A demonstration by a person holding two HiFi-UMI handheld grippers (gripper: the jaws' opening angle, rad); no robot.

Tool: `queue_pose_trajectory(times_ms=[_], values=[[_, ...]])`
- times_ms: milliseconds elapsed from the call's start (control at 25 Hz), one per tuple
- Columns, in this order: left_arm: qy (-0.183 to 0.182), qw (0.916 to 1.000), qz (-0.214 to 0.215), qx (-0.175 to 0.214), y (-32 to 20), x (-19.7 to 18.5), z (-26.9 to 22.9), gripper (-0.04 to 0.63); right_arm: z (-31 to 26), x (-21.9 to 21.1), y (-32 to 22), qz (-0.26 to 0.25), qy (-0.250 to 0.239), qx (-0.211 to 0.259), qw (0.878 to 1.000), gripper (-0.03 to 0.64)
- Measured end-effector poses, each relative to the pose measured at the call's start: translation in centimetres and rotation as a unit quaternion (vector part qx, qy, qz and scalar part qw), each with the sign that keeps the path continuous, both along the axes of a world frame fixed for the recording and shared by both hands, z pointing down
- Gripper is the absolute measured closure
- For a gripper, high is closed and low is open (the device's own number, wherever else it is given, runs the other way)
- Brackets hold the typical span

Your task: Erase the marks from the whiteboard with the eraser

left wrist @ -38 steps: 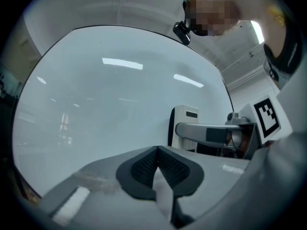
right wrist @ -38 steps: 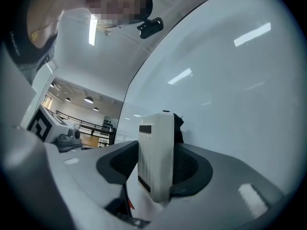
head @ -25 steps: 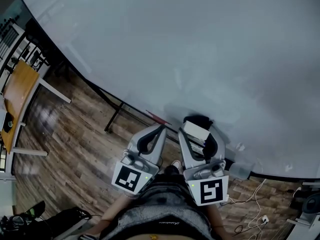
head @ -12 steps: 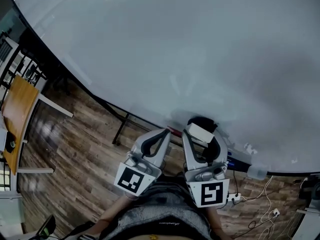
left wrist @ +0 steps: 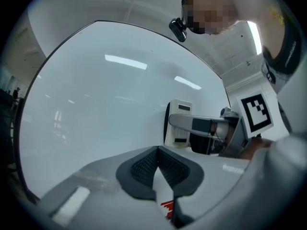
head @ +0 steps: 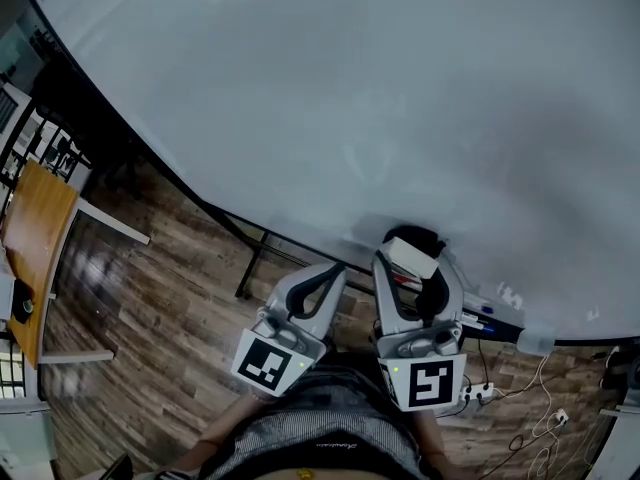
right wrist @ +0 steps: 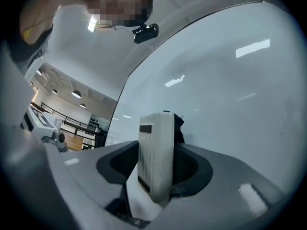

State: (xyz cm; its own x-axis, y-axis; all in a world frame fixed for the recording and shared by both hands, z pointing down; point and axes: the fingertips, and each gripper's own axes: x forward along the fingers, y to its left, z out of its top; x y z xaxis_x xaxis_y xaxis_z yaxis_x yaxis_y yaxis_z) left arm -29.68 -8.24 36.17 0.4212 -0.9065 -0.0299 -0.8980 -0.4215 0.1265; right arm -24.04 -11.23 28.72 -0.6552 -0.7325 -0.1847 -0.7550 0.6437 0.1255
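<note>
The whiteboard point(head: 350, 88) fills the upper head view; I see no distinct marks on it, only faint smudges. My right gripper point(head: 418, 260) is shut on a white eraser point(head: 410, 252) with black felt, held up at the board's lower edge. Whether the felt touches the board is unclear. In the right gripper view the eraser point(right wrist: 156, 152) stands upright between the jaws, with the whiteboard point(right wrist: 230, 95) behind it. My left gripper point(head: 334, 271) sits just left of it, shut and holding nothing. The left gripper view shows its closed tips point(left wrist: 157, 150) and the eraser point(left wrist: 178, 121) beyond.
A tray with markers point(head: 482, 315) and a bottle point(head: 535, 343) runs under the board at right. The board's stand leg point(head: 250, 263) rests on the wooden floor. A wooden table point(head: 35, 238) stands far left. Cables point(head: 540, 438) lie at lower right.
Both grippers have shifted a little to the right along the board's lower edge, and the view has shifted with them. The eraser stays held in the right gripper.
</note>
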Motion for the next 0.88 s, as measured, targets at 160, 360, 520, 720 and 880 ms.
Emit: queue_pose_trajectory(times_ms=[160,360,520,720,880], values=[[0.002,1.0000,-0.001,-0.007,0.3,-1.2,0.7,0.592,0.2,-0.7,-0.4,0.010,0.001,0.002,1.000,0.411],[0.011,0.9996,-0.023,-0.008,0.5,-2.2,1.0,0.592,0.2,-1.0,-0.7,-0.002,0.004,-0.002,1.000,0.413],[-0.001,0.9991,-0.042,0.006,0.3,-2.6,1.1,0.592,0.2,-2.0,-0.6,-0.036,0.001,-0.003,0.999,0.414],[-0.006,0.9958,-0.092,-0.006,0.2,-3.2,0.1,0.592,-0.4,-3.8,-0.6,-0.079,0.007,-0.016,0.997,0.414],[-0.015,0.9921,-0.124,-0.008,-0.3,-3.4,-0.7,0.592,-0.4,-3.9,-0.9,-0.090,0.012,-0.017,0.996,0.414]])
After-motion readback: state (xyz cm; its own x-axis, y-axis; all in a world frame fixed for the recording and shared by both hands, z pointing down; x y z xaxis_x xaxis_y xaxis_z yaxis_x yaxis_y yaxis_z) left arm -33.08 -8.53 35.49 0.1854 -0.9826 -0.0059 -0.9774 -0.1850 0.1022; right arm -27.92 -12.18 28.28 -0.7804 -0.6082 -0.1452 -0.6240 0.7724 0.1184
